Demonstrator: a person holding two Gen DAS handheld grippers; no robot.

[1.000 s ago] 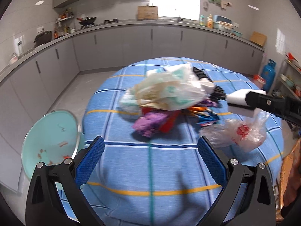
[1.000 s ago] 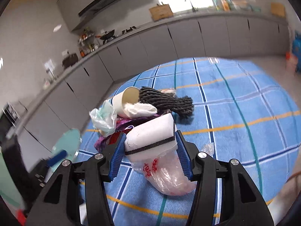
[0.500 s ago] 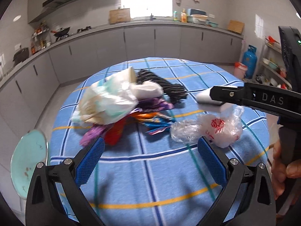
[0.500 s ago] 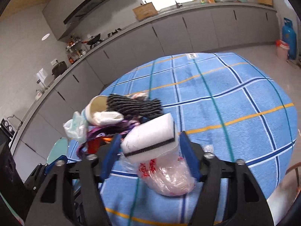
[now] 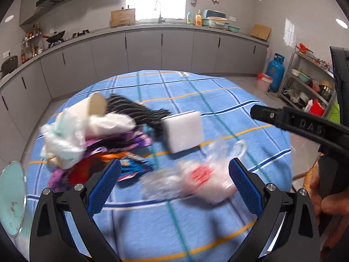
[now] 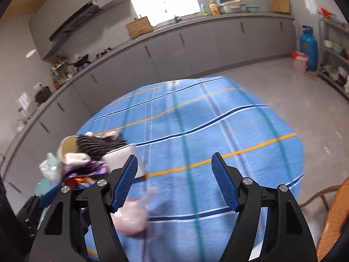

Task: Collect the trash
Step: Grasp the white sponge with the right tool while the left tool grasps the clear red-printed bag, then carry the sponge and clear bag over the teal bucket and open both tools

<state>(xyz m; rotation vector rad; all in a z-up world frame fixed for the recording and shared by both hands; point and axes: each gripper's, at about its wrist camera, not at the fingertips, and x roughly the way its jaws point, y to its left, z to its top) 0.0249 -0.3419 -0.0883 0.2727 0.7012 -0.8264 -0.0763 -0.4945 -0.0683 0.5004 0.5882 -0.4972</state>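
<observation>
A trash pile lies on the left of the blue checked tablecloth (image 5: 207, 91): a paper cup (image 5: 96, 107), black foam mesh (image 5: 135, 109), a white plastic bag (image 5: 63, 139) and coloured wrappers (image 5: 122, 144). A white foam block (image 5: 183, 131) sits beside the mesh, free of both grippers. A clear bag with red print (image 5: 196, 181) lies between the fingers of my open left gripper (image 5: 174, 174), untouched. My right gripper (image 6: 174, 163) stands open with nothing between its fingers. The foam block (image 6: 120, 157) and the clear bag (image 6: 133, 216) are to its left.
A teal round plate (image 5: 13, 198) hangs off the table's left edge. A person's hand (image 5: 327, 198) holds the right gripper's handle at the right. A wooden chair (image 6: 333, 214) stands by the table's right side. Grey cabinets, a blue gas cylinder (image 5: 276, 72) and shelves ring the room.
The right gripper opened and let go of the white foam block, which dropped beside the black mesh. Both grippers swung to the right across the table.
</observation>
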